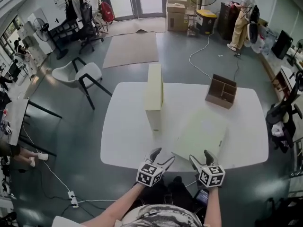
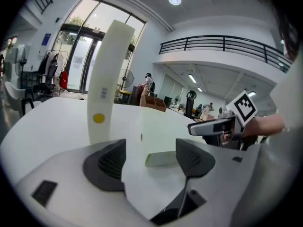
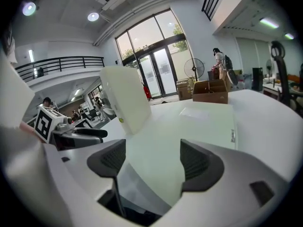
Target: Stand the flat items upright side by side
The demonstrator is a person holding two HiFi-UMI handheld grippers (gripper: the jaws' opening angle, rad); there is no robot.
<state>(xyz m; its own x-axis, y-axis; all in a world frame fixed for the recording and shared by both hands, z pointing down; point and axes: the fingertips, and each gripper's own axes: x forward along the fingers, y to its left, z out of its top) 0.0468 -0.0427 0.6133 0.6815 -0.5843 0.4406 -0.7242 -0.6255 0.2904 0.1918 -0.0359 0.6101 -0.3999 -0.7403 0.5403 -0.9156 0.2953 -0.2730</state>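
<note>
Big open office hall, with a white worktop carrying two pale boxes. Roughly halfway done, I'd say: the upright box is already standing, while the flat box is lying near the front edge. The left gripper and right gripper are hovering just beside it, jaws spread, pinching nothing. The brown organizer is looking empty.

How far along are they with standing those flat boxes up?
About halfway. Done: one pale box already stands upright on the table. In hand: nothing gripped; the left tongs and right tongs are both open, poised at the near edge of the second box, which lies flat. Left: tip that one upright and set it beside the first.
</note>
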